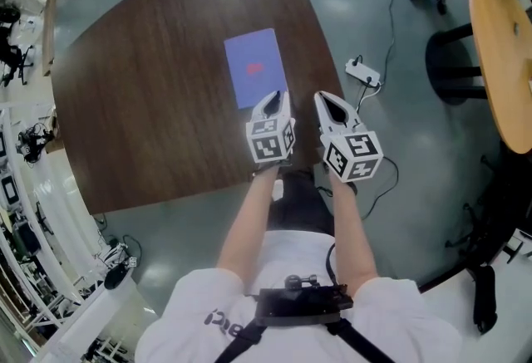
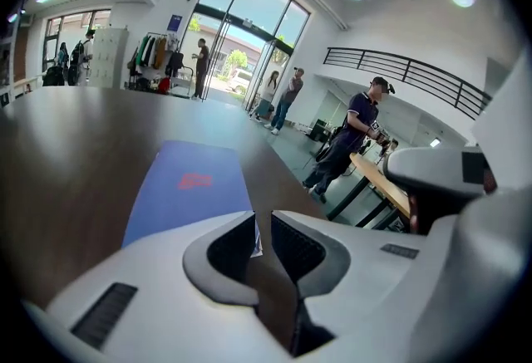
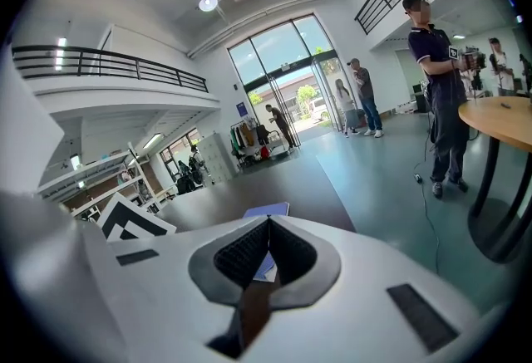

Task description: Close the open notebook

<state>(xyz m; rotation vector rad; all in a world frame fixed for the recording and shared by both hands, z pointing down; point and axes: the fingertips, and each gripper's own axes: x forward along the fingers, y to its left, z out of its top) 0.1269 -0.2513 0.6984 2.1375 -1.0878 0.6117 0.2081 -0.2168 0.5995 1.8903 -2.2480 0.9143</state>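
A closed notebook (image 1: 256,66) with a blue cover and a small red mark lies flat on the dark wooden table (image 1: 150,104). My left gripper (image 1: 278,95) hovers just short of its near edge. In the left gripper view the jaws of that gripper (image 2: 263,220) stand a narrow gap apart with nothing between them, and the notebook (image 2: 187,187) stretches ahead. My right gripper (image 1: 324,97) hangs beside the left one, near the table's front right edge. In the right gripper view its tips (image 3: 268,222) meet, empty, and the notebook (image 3: 270,209) shows just beyond.
A white power strip (image 1: 363,71) with its cable lies on the floor right of the table. A round light-wood table (image 1: 503,46) and a black stool (image 1: 453,62) stand at the far right. Several people stand in the hall beyond.
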